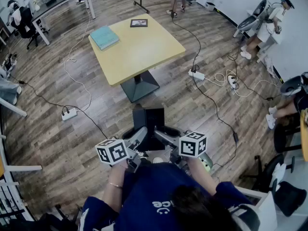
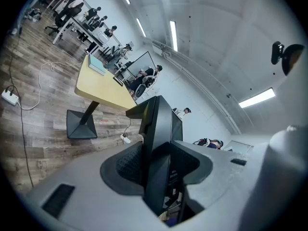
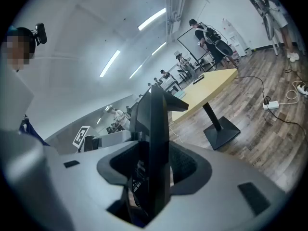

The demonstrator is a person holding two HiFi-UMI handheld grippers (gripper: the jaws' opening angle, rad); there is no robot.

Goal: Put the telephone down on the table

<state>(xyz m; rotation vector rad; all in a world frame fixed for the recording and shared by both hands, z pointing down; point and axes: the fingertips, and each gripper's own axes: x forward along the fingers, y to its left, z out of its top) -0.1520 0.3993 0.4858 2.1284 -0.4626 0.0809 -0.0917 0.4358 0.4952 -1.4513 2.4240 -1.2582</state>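
Telephone (image 1: 148, 121), a black slab-shaped unit, is held upright in the air above the wooden floor (image 1: 57, 129), close in front of the person's chest. The left gripper (image 2: 159, 162) grips it from 9 o'clock. Its fingers (image 2: 86, 177) are spread wide, with the pads pressed against the black body. The right gripper (image 3: 155, 165) grips it from 3 o'clock, its fingers (image 3: 226, 177) about half spread and also pressed onto the telephone. The yellow table (image 1: 139, 57) stands well apart at 12 o'clock from the telephone. A teal book (image 1: 104, 37) lies at the table's 10 o'clock corner and a dark frame (image 1: 139, 22) lies flat near its 12 o'clock edge.
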